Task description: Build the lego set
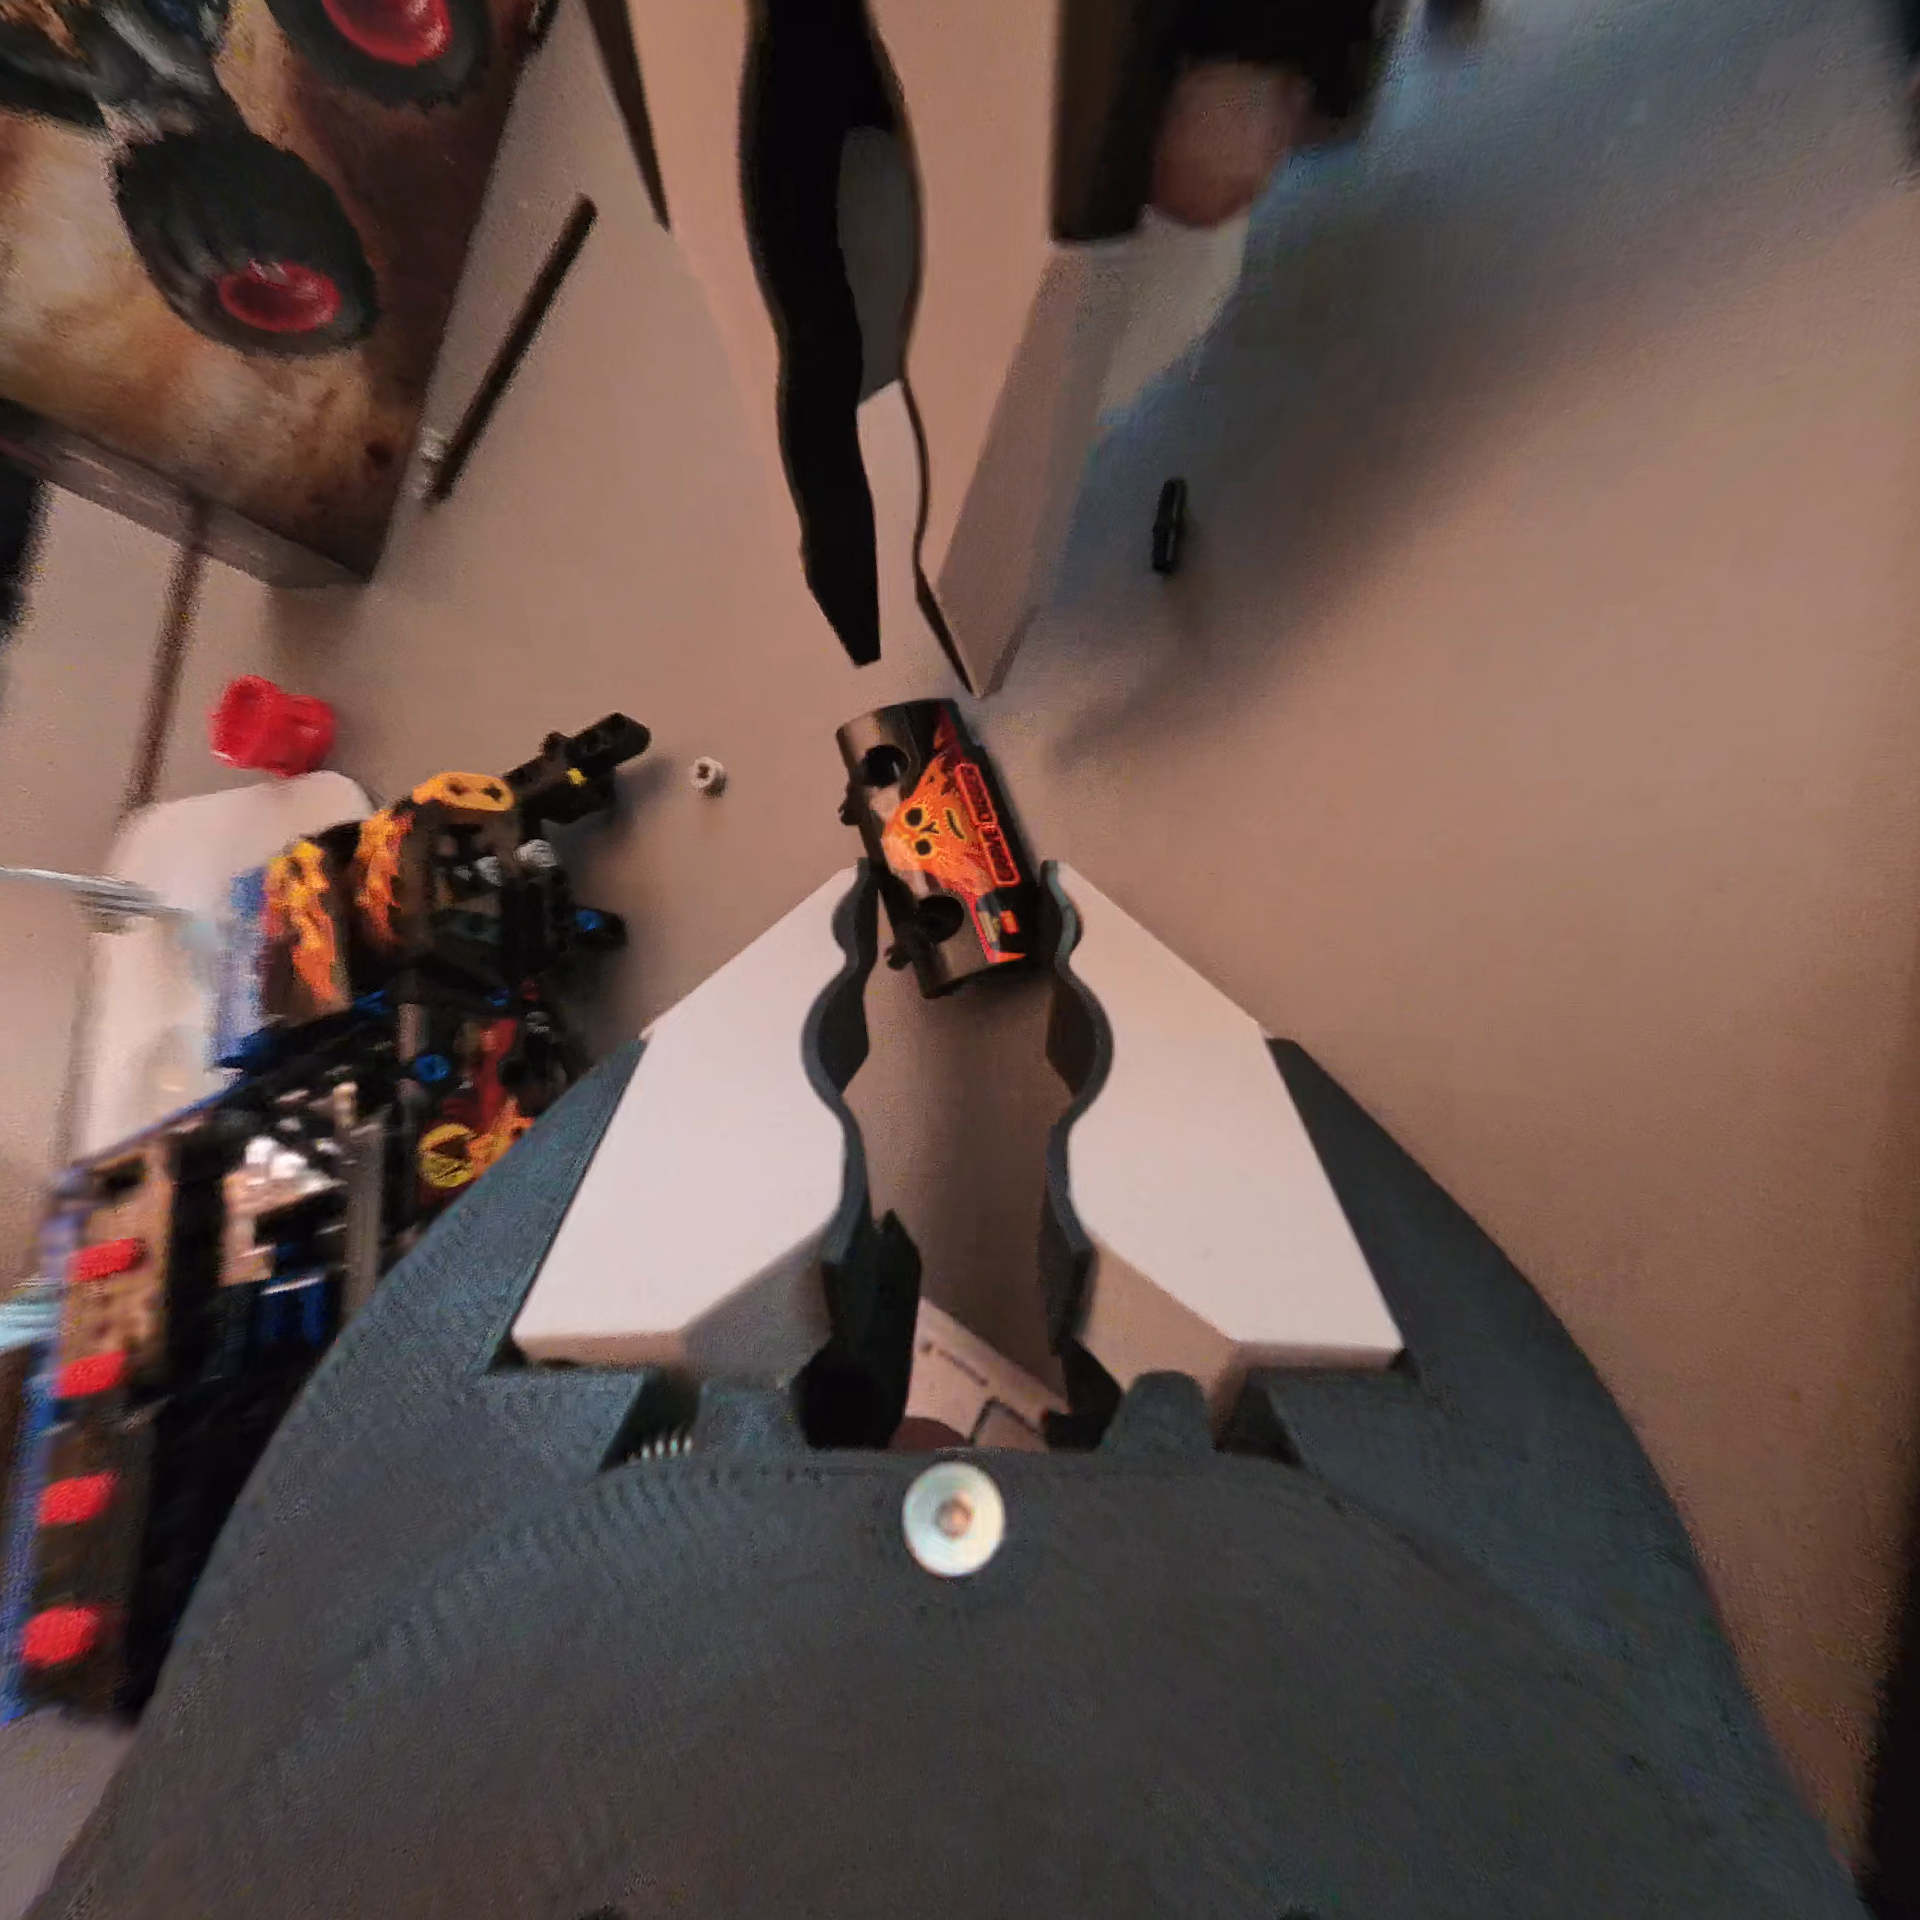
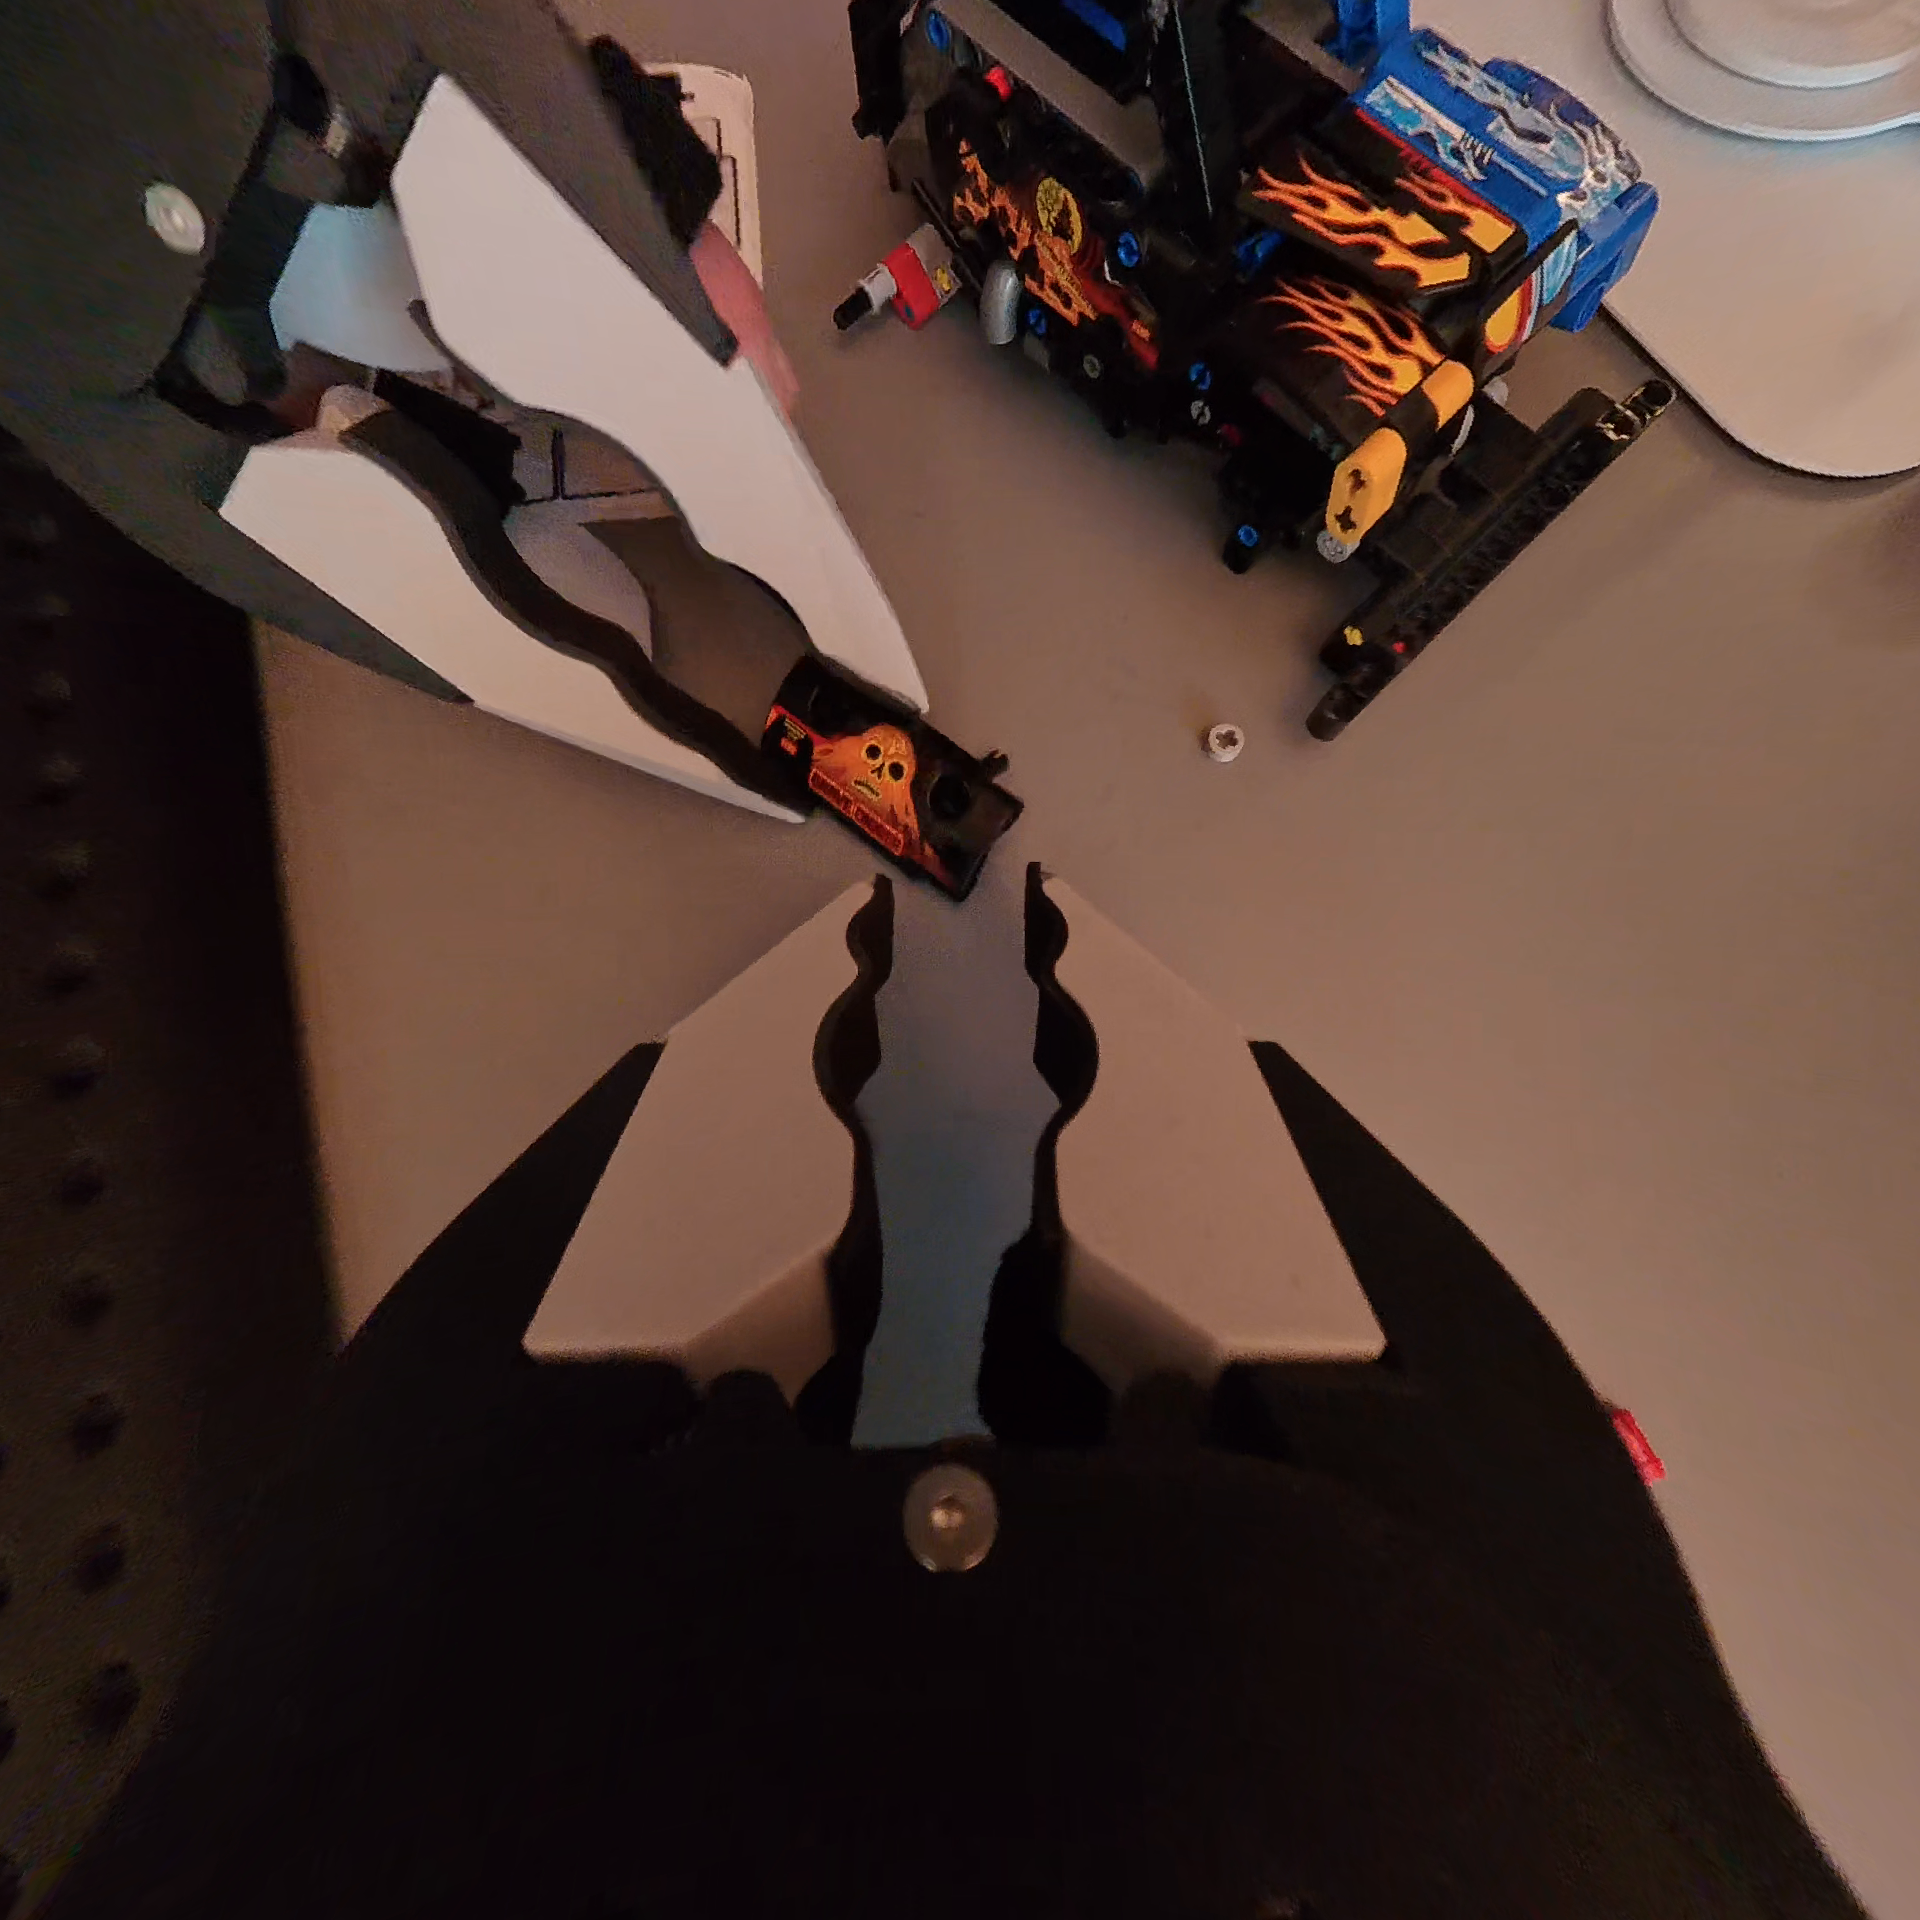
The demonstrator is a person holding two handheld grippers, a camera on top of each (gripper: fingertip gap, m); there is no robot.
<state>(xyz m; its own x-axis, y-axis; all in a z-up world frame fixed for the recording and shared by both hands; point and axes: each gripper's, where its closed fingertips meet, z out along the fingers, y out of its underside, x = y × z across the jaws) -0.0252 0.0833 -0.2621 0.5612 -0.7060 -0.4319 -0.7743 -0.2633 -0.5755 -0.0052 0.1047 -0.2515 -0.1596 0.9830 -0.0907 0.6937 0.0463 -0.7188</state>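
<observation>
Left gripper [image 1: 956, 894] pinching black panel [image 1: 940, 847], long axis toward frame centre; my right gripper [image 2: 958, 883] narrow, empty, tips just below panel end.

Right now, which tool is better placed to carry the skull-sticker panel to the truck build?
Left. The left tool already grips the skull-sticker panel; the right tool is open and empty beside it.

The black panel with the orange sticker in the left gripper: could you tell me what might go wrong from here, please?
1. The left gripper holds the black panel only by one end, at its fingertips; a nudge from the open right gripper close by could twist it loose.
2. The small grey bush lies loose on the table near the truck model and could be knocked away.
</observation>
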